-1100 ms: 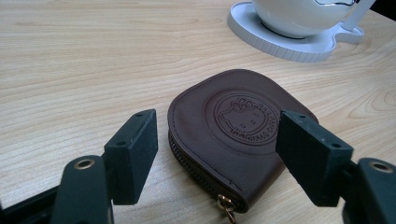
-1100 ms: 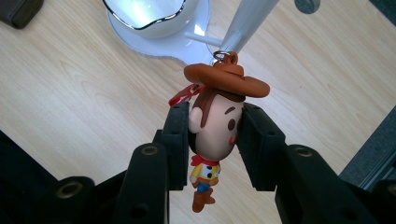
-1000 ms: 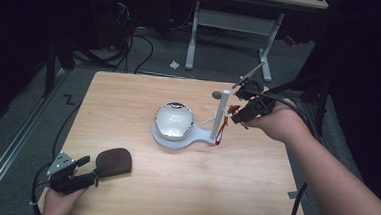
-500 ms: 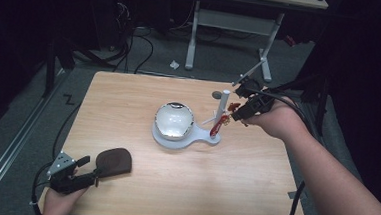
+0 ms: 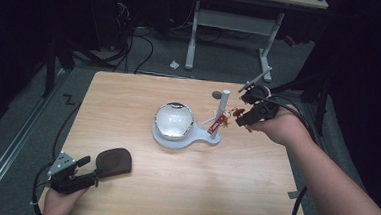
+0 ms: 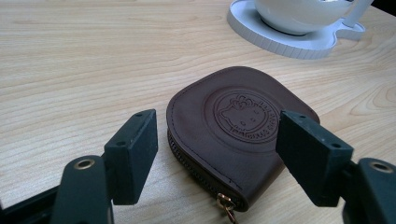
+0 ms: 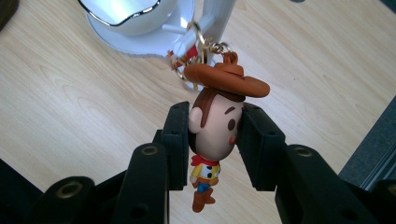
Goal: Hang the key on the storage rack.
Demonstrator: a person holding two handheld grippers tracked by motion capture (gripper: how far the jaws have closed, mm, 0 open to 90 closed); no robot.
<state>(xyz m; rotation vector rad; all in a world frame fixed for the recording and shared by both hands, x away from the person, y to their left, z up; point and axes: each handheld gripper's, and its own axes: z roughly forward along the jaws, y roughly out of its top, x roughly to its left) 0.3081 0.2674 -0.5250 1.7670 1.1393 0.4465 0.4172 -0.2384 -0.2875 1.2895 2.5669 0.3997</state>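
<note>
The right gripper (image 7: 215,133) has its jaws clenched on the head of a small cowboy figurine keychain of moulded plastic, with brown hat and yellow shirt (image 7: 212,135). The pads press the two sides of the face, the body dangling below them and the hat just above. From the hat a gold chain and ring (image 7: 201,46) run forward to the white upright post (image 7: 215,14) of a white stand (image 5: 184,137), which carries a glossy white bowl-shaped dish (image 5: 173,119) ahead of the jaws and to their left.

The figurine looks light and rigid, with a smooth rounded head that could slip or swivel between flat pads. The hold across the cheeks seems sound; the thin legs and hat brim would be poorer places to grip. The chain is limp, so any pull will probably tug at the ring on the post, and the light stand might shift.

The left gripper (image 6: 219,154) rests low on the bench (image 5: 223,189), jaws released and straddling a dark brown leather coin pouch with an embossed round stamp (image 6: 238,126). The pouch lies flat between the pads, and neither pad presses it.
</note>
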